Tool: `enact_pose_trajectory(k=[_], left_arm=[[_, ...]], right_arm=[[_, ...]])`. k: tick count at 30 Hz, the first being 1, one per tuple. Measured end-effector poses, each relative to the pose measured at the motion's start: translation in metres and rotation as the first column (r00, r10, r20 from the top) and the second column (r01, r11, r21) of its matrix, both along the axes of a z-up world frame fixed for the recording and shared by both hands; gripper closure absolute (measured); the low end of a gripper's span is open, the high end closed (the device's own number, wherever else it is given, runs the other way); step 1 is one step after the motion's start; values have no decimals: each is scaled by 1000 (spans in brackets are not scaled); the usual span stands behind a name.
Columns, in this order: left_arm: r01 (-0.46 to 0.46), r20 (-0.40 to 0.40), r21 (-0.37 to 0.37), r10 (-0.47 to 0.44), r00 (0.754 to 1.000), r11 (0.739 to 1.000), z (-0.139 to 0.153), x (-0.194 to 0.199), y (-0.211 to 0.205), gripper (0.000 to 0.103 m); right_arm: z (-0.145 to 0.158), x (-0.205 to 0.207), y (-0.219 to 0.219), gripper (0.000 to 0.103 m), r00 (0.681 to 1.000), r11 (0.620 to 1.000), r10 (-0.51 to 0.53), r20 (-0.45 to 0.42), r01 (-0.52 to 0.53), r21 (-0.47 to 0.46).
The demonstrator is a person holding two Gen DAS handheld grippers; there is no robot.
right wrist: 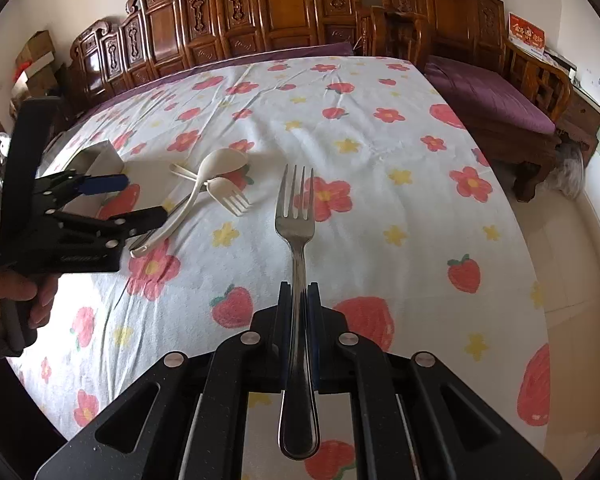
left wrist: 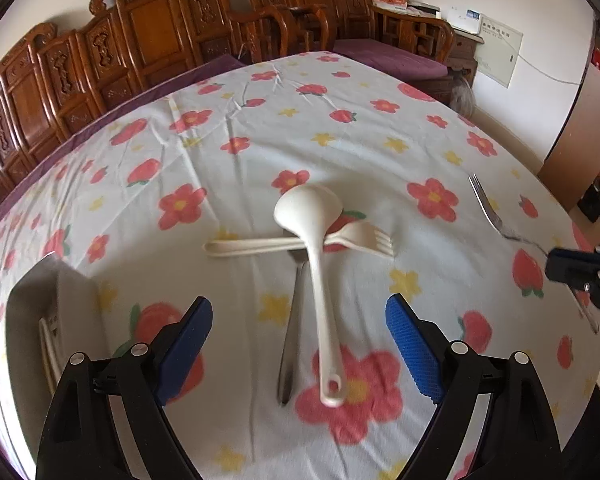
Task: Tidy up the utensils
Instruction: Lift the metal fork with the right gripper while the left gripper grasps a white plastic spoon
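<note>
Left wrist view: left gripper [left wrist: 299, 334] is hovering with jaws spread wide, nothing between the pads. Directly ahead of it on the flowered tablecloth [left wrist: 380, 152] a small pile is lying: white ladle [left wrist: 314, 240] on top, handle running back toward the gripper and ending between the fingers; white plastic fork [left wrist: 364, 238] crossing under the ladle's neck, tines off to the right; a metal utensil [left wrist: 294, 332] lying just left of the ladle handle, its head hidden under the pile. A grey holder [left wrist: 40, 300] is sitting to the left of the left finger.

Right wrist view: right gripper [right wrist: 299, 292] is clamping the steel fork [right wrist: 296, 220] mid-handle, tines pointing ahead and clear of the cloth, handle end trailing back under the camera.

Handling guess: ladle and plastic fork are looking light and rigid, smooth, likely to skid or pivot if pinched off-centre. Ladle is bowl-heavy, so I'd grip its handle closer to the neck than the hole end. Lifting it first is probably avoiding dragging the fork underneath. Steel fork is heavier and slick; the mid-handle hold is looking balanced.
</note>
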State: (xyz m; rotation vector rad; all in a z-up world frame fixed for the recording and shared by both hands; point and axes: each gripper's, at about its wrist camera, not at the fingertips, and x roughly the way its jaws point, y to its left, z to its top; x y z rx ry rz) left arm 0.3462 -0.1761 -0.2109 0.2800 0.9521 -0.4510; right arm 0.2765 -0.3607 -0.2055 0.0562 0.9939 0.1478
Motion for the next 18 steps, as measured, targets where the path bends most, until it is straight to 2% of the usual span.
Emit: enact_pose_trajectory(k=[4, 12, 18], left_arm=[[4, -28, -1, -4, 1000, 1000, -6, 15, -12, 21], [27, -104, 13, -25, 994, 1000, -22, 30, -30, 76], [11, -110, 29, -8, 994, 1000, -29, 33, -32, 84]], right_arm=[[-2, 1, -3, 94, 1000, 1000, -3, -2, 3, 5], [-14, 2, -3, 94, 999, 1000, -4, -40, 4, 6], [-15, 3, -2, 94, 999, 1000, -1, -45, 2, 13]])
